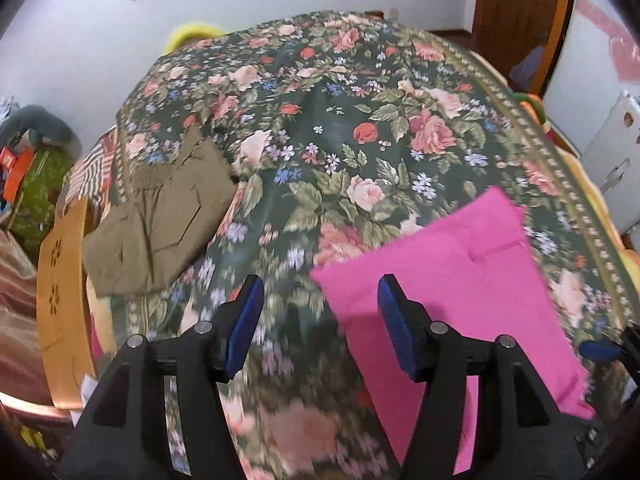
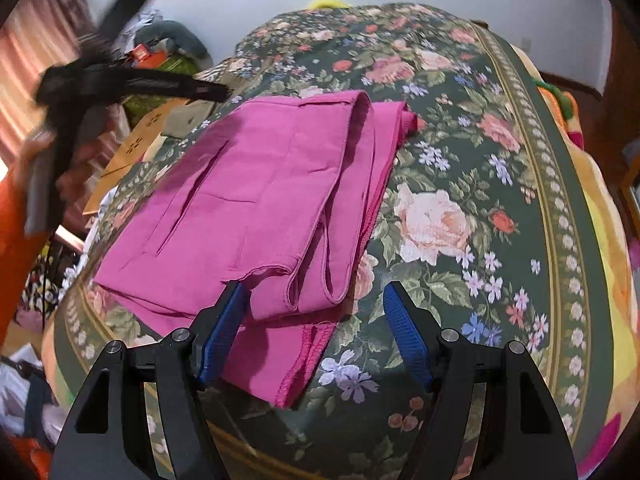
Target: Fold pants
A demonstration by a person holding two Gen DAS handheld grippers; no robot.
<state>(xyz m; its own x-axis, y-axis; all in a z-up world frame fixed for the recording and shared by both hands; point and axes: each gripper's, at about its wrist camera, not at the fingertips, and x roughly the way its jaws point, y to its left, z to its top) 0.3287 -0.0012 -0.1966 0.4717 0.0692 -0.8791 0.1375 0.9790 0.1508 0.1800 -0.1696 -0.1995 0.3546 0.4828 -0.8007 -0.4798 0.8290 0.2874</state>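
Folded pink pants lie on the floral bedspread at the right of the left wrist view. In the right wrist view the pink pants lie folded with leg hems toward me. My left gripper is open and empty, above the bedspread just left of the pants. My right gripper is open and empty, its left finger over the pants' near edge. The left gripper shows blurred at the upper left of the right wrist view.
Folded olive-brown pants lie at the bed's left edge. A wooden chair back stands beside the bed on the left. Cluttered items sit further left. A wooden door and white cabinet are at the right.
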